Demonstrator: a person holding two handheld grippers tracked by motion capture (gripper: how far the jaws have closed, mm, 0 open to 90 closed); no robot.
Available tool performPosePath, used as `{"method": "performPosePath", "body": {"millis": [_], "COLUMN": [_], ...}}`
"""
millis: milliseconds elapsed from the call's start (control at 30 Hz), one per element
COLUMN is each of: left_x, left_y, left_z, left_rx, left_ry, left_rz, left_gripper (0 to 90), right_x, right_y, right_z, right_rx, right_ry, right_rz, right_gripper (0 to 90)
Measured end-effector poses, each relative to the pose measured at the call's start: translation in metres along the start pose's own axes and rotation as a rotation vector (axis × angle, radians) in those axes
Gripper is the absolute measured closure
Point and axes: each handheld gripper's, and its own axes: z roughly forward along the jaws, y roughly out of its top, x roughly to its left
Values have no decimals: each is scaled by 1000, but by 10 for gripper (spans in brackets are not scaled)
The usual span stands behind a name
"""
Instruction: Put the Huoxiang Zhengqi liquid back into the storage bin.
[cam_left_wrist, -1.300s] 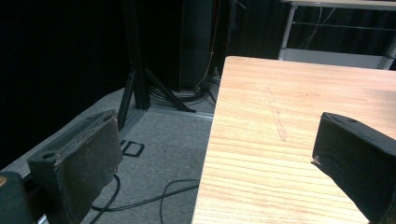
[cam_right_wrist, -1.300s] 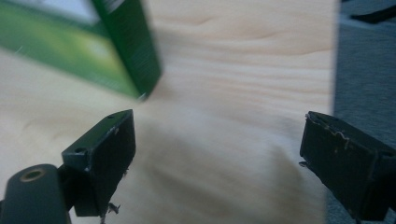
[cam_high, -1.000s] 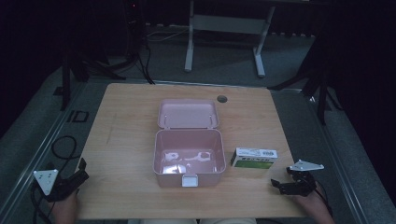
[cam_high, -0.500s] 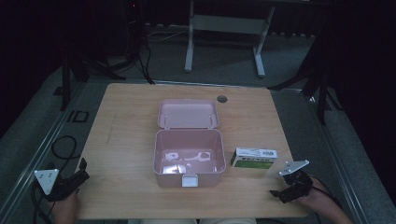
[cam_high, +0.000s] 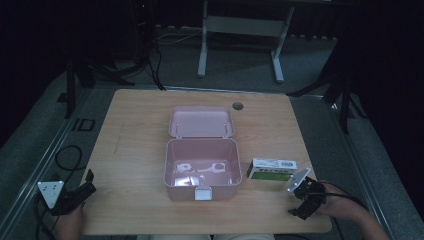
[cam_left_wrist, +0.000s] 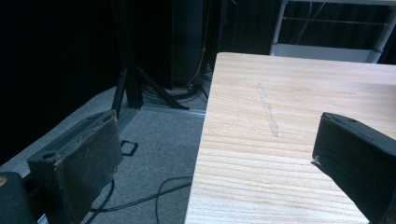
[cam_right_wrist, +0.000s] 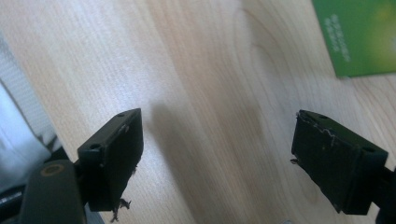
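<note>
A pink plastic box (cam_high: 201, 170) sits open at the middle of a wooden table (cam_high: 135, 150), its lid (cam_high: 201, 121) tipped back flat behind it and a white latch on its near wall. Pale shapes lie on the box floor, but glare and dim light make them impossible to identify. Just right of the box, apart from it, lies a small carton (cam_high: 272, 169) with a white top and green side; in the right gripper view one green corner (cam_right_wrist: 362, 35) of it shows at the upper right, its print too blurred to read.

The right gripper (cam_high: 301, 200) hovers close over the table near the front right corner, just beside the carton, with its jaws spread wide and bare wood between them. The hand (cam_high: 345, 207) behind it is cut off at the frame's bottom edge.

The left gripper (cam_high: 80, 192) hangs at the table's front left edge, jaws wide apart and gripping nothing; in its own view one jaw sits over the floor (cam_left_wrist: 154, 154) and cables, the other over the tabletop. The room beyond the table is mostly lost in darkness.
</note>
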Motion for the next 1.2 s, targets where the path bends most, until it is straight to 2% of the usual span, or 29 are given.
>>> {"method": "performPosePath", "body": {"millis": [367,533,667,867,1100,1200], "left_x": [0,0,-1,-1,-1,-1], "left_y": [0,0,0,0,0,0], "left_z": [0,1,1,1,1,2], "left_rx": [3,6,7,8,10,11], "left_ry": [-12,-18,-20,-25,-29,-29], "left_rz": [-2,-1,5,7,11,12], "left_gripper": [15,15,15,15,15,15], "right_x": [8,12,16,19,19,16], "right_y": [28,40,53,68,79,84], "right_z": [-6,-7,-10,-17,-32,-41], "right_rx": [126,158,170,177,160,158], "right_ry": [22,47,49,71,89,81], "right_rz": [-180,-235,-290,-338,-360,-370], "right_gripper": [240,252,268,283,303,303]}}
